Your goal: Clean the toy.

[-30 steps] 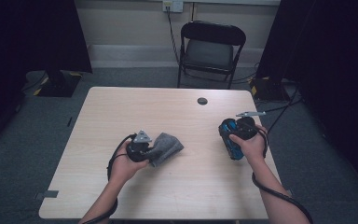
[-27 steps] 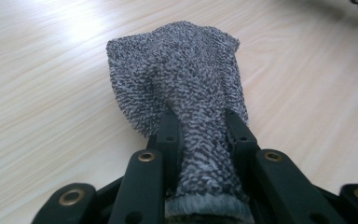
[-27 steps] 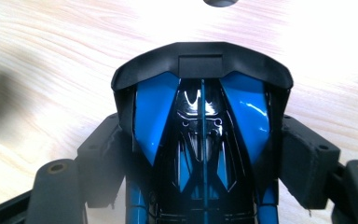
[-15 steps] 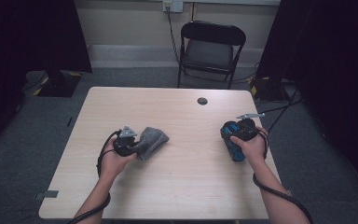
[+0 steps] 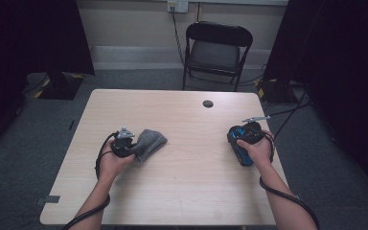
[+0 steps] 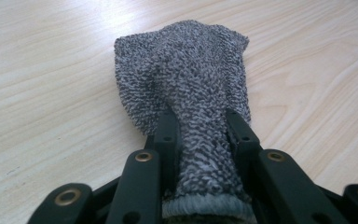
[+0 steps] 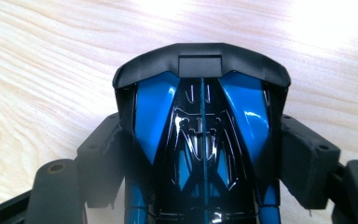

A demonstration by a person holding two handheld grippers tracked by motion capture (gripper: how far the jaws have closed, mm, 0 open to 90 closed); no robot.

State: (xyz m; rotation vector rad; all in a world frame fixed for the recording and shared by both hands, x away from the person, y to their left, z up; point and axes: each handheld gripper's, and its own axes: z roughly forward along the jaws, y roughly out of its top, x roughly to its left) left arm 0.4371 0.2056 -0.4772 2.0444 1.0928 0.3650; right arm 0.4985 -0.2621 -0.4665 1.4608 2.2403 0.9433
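Grey knitted sock [image 6: 186,84] is lying flat on the wooden table [image 5: 187,191], its cuffed end pinched between the two black jaws of the left gripper [image 6: 200,128] while the toe end is fanning out ahead of the jaw tips. Seen from the high view, the sock [image 5: 149,142] is spreading just beyond the left gripper [image 5: 124,143], which the person's left hand [image 5: 111,164] is steadying low against the tabletop.

Across the table, the right gripper [image 7: 203,135] is clamping a glossy blue-and-black toy car [image 7: 200,140], the body wedged between both jaws and its black end sticking out past their tips. From above, the car [image 5: 242,141] is sitting in the right gripper [image 5: 242,139], under the right hand [image 5: 256,149].

Both grasps are looking secure, so the picking-up part appears to be done. Sock and car are sitting well apart, however, and nothing is bringing them together yet; if the work involves wiping or covering the car with the sock, that step seems to be lying ahead. A small dark disc [image 5: 208,103] is resting far beyond both sets of jaws.
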